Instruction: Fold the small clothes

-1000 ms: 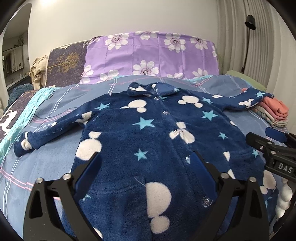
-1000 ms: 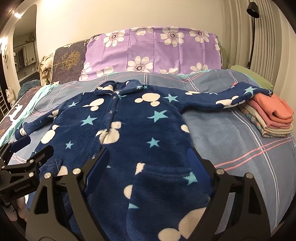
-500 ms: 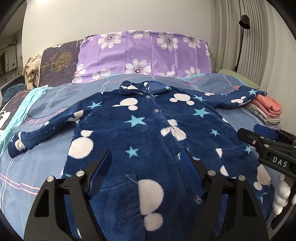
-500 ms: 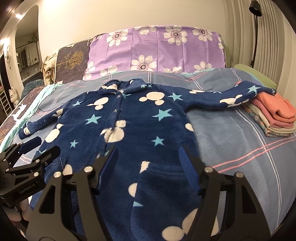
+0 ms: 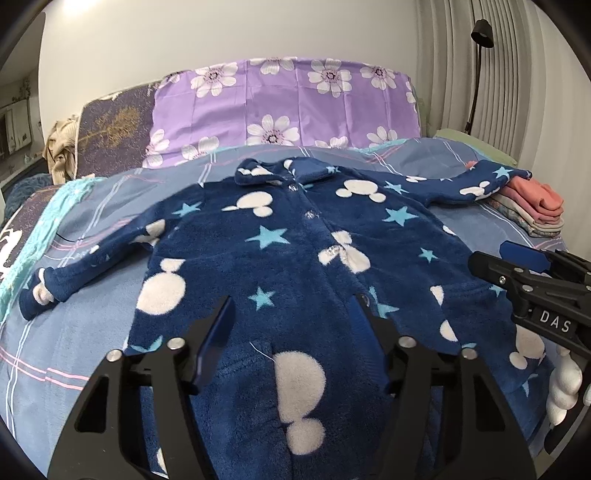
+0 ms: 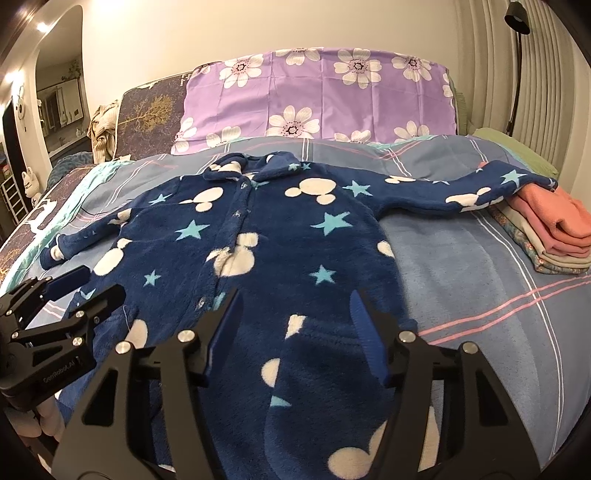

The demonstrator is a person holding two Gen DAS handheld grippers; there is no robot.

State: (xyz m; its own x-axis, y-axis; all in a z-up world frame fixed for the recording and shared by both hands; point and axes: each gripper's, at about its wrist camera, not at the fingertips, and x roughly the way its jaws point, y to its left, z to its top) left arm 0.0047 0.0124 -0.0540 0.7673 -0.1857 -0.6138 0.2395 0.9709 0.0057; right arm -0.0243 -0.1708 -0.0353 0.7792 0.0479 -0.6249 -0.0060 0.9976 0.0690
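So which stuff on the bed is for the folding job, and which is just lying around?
For the job:
- blue fleece onesie, spread flat, not yet folded
- left gripper and right gripper, both jaws just been closing, fleece between them
- stack of folded clothes

Just lying about:
- purple flowered pillow
- beige cloth
- black lamp

Purple floral pillow (image 5: 295,107) — blue plaid bedspread (image 6: 461,266), black floor lamp (image 5: 480,66)

Two fisheye views look forward and slightly down from low over the foot of a bed (image 5: 92,350), close to a spread navy fleece onesie (image 5: 295,258), facing the purple floral pillow (image 5: 295,103). Left view sits left, right view right. Both share onesie (image 6: 280,236), pillow (image 6: 325,96) and folded stack (image 6: 554,229).
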